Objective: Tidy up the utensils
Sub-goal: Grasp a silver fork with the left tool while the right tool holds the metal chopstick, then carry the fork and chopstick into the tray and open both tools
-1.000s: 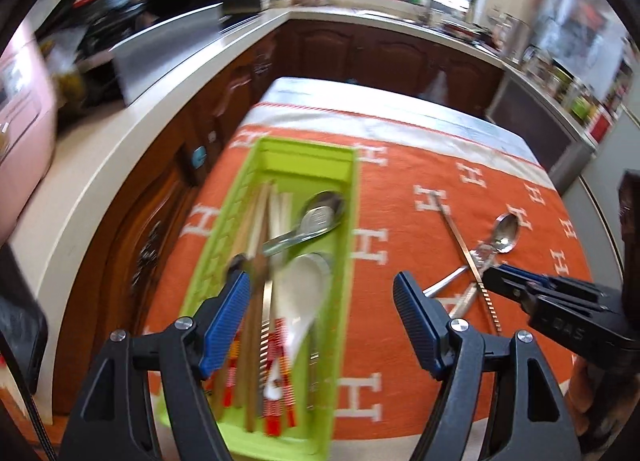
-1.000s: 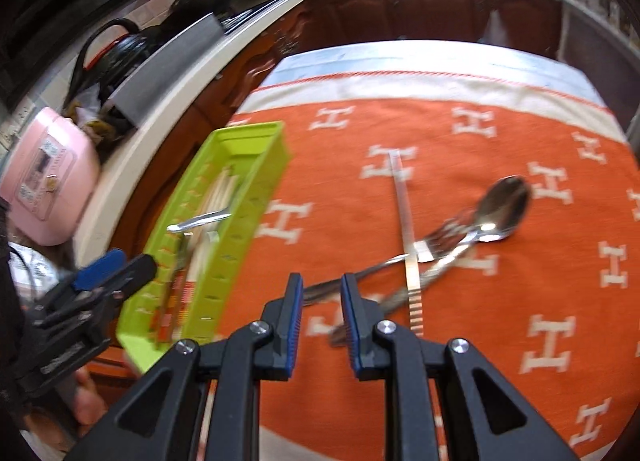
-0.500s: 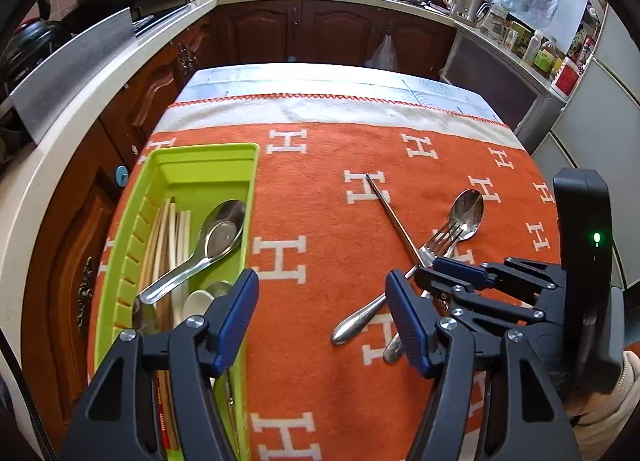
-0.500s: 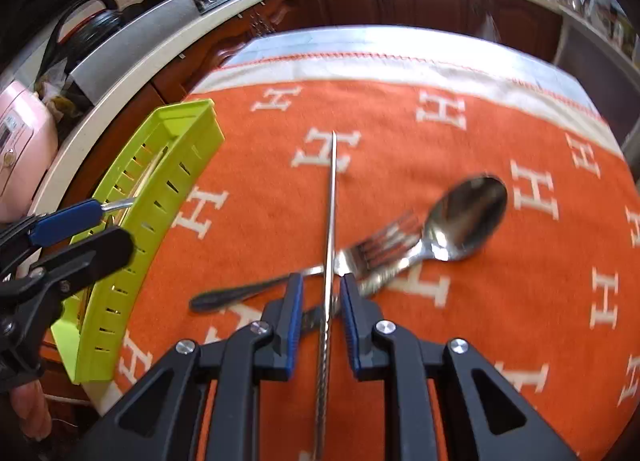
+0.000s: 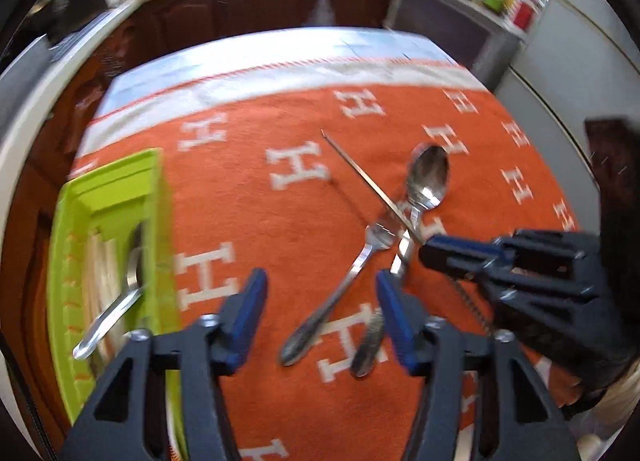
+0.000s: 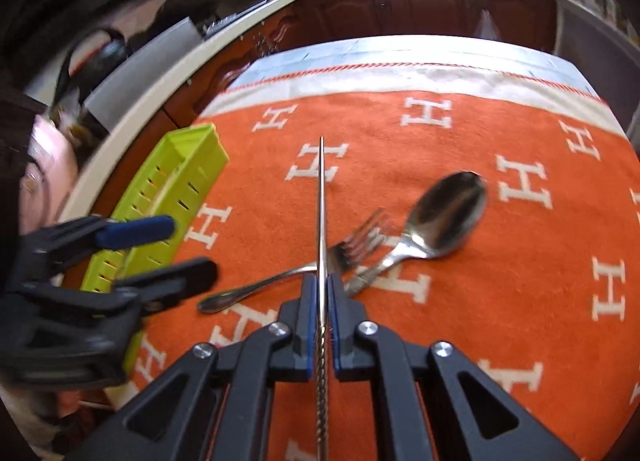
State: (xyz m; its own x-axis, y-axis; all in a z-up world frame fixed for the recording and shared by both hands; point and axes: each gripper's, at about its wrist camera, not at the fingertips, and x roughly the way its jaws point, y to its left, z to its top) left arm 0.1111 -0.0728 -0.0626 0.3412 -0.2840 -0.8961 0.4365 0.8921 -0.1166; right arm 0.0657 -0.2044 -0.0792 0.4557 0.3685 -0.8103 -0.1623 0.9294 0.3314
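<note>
My right gripper [image 6: 320, 293] is shut on a thin metal chopstick [image 6: 321, 197] that points away over the orange cloth; it also shows in the left wrist view [image 5: 368, 185], held by the right gripper [image 5: 428, 251]. A fork [image 6: 280, 279] and a spoon [image 6: 436, 217] lie crossed on the cloth just beyond my right fingertips. My left gripper [image 5: 320, 301] is open and empty, above the fork handle [image 5: 320, 321] and spoon handle [image 5: 370, 345]. The green utensil tray [image 5: 72, 229] at the left holds a spoon [image 5: 120, 313] and pale chopsticks.
The orange cloth with white H marks [image 6: 520, 281] covers the table. Brown cabinets and a counter [image 6: 400, 9] with kitchenware run behind and to the left. A pink appliance [image 6: 40, 173] stands at the far left.
My right gripper has closed on the chopstick and holds it off the cloth. My left gripper has swung right from over the tray to above the fork and spoon handles.
</note>
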